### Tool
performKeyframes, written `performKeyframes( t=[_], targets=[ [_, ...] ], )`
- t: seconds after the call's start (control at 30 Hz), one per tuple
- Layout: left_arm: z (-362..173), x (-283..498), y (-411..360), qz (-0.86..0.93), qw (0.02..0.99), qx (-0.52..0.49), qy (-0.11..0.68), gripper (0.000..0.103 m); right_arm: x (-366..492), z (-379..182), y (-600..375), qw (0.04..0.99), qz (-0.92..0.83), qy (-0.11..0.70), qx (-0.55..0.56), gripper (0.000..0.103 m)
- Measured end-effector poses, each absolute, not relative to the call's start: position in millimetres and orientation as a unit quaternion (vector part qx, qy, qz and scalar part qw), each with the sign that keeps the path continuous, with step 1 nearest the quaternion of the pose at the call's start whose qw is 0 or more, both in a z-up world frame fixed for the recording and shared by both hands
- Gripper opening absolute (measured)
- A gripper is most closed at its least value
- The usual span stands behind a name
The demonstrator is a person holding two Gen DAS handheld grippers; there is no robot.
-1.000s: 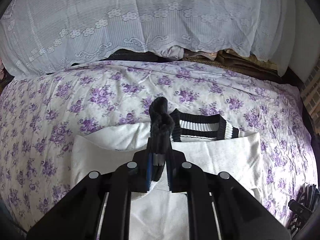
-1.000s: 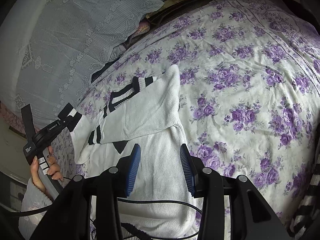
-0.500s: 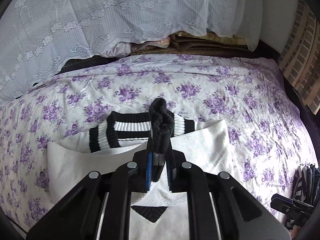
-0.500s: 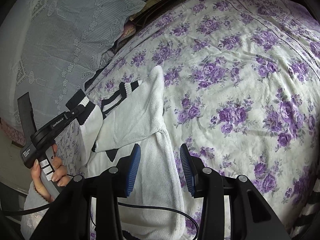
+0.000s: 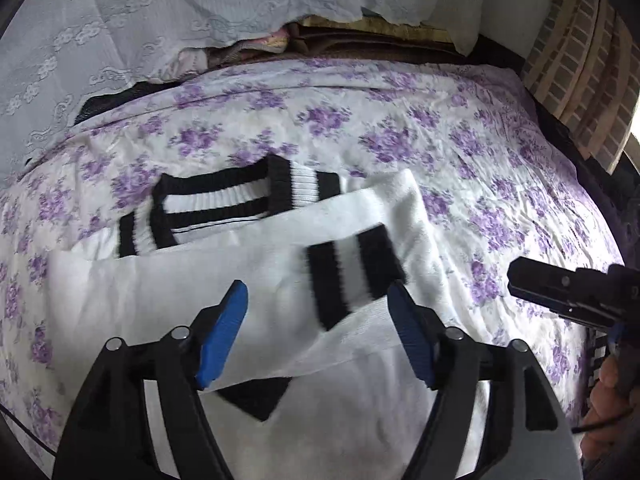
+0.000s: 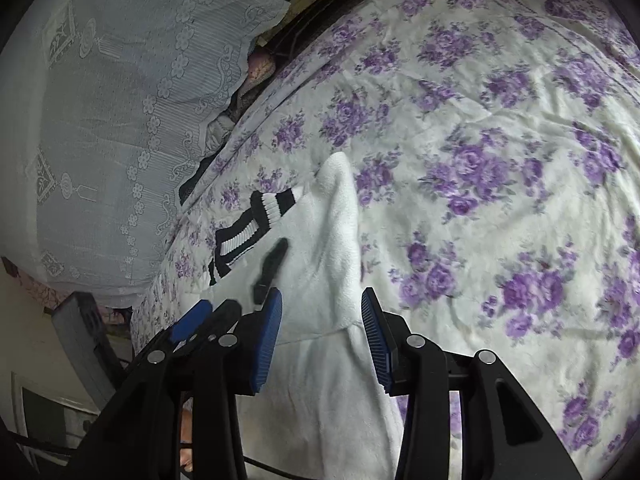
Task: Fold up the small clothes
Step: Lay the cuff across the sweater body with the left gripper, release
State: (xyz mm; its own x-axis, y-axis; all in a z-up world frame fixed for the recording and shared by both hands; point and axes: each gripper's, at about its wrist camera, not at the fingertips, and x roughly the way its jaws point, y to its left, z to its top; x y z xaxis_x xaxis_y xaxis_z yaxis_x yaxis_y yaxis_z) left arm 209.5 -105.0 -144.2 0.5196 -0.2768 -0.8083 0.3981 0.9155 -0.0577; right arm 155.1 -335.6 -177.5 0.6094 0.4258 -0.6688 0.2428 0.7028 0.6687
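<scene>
A small white sweater (image 5: 168,292) with black-and-white striped collar (image 5: 224,204) and cuffs lies on the floral bedsheet (image 5: 460,152). My left gripper (image 5: 316,336) is open and empty just above it; the striped sleeve cuff (image 5: 352,276) lies blurred across the sweater's body between the blue pads. My right gripper (image 6: 320,336) is open and empty over the white sweater (image 6: 320,248), near its folded right side. The collar (image 6: 256,220) and the blurred cuff (image 6: 272,268) show beyond it. The left gripper's blue pad (image 6: 188,320) appears at its left.
A white lace cover (image 5: 140,24) drapes the far side of the bed, with folded fabrics (image 5: 360,40) behind. A brick-pattern wall (image 5: 580,60) is at the right. The right gripper's body (image 5: 572,288) and hand reach in from the right.
My left gripper carried the sleeve cuff rightward across the sweater, then opened and let it go; the cuff is dropping onto the body. The right gripper stayed open and shifted slightly.
</scene>
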Motion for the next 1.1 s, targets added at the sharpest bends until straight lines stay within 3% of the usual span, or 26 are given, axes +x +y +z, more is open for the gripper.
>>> performKeyframes(
  t=[0.37,0.5,0.63,0.77,0.93,1.0,1.1],
  targets=[
    [-152.0,239.2,37.8,-0.042,0.885,0.040,0.463,0.077,215.9,-209.0,-276.9,0.800,0.070,0.497,0.328,0.042],
    [-160.1,249.9,75.6,0.004,0.886,0.023,0.463,0.077,221.9,-212.6,-256.2,0.815,0.073,0.505,0.275,0.028],
    [-159.7,255.7,99.0,0.029,0.887,-0.002,0.461,0.077,217.0,-177.5,-248.7,0.866,0.081,0.447,0.211,0.013],
    [-165.1,266.0,102.4,0.043,0.883,0.003,0.468,0.078,226.8,-158.6,-263.3,0.877,0.072,0.432,0.196,0.013],
    [-206.9,281.2,98.9,0.078,0.856,0.032,0.510,0.093,239.5,-212.7,-280.6,0.840,0.036,0.504,0.196,0.012],
    [-203.5,281.1,101.4,0.080,0.854,0.024,0.513,0.092,234.7,-211.1,-279.2,0.847,0.036,0.496,0.188,0.011],
    [-181.2,273.5,99.3,0.067,0.871,0.022,0.486,0.083,227.1,-186.1,-281.5,0.867,0.012,0.461,0.192,0.014]
  ],
)
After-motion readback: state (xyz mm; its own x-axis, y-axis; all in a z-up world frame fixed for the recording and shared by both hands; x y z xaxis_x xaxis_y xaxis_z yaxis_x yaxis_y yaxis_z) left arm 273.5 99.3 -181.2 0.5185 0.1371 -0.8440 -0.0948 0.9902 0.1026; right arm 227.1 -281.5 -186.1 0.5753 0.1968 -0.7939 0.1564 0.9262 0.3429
